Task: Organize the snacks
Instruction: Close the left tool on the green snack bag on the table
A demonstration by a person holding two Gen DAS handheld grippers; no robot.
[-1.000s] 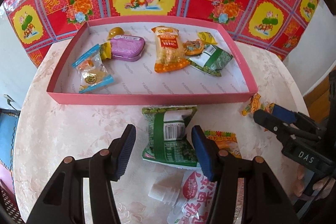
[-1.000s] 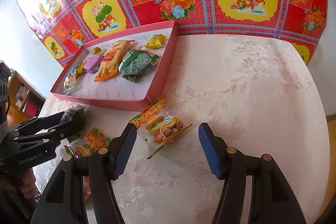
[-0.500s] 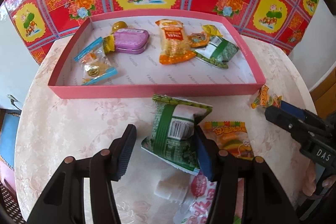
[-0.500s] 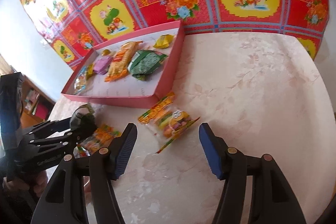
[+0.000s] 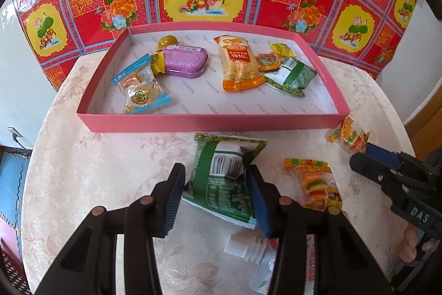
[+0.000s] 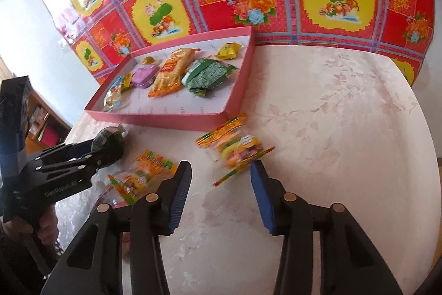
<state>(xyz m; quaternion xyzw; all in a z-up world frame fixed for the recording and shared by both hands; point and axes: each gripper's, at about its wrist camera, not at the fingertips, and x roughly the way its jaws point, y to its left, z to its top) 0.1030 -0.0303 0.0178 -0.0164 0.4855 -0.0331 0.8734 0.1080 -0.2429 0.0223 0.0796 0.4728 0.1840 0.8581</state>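
Mid-pickup: left gripper [image 5: 215, 192] just closing onto green packet [image 5: 223, 176], right gripper [image 6: 221, 184] narrowing, empty, behind gummy packet [image 6: 234, 148]; next, lifting into pink tray [image 5: 210, 122].

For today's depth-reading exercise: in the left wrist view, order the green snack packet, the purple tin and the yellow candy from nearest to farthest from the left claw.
1. Green snack packet: on the table, between the left claw's fingers, which have just been closing on it.
2. Purple tin: in the pink tray, left of middle.
3. Yellow candy: at the tray's far right corner.
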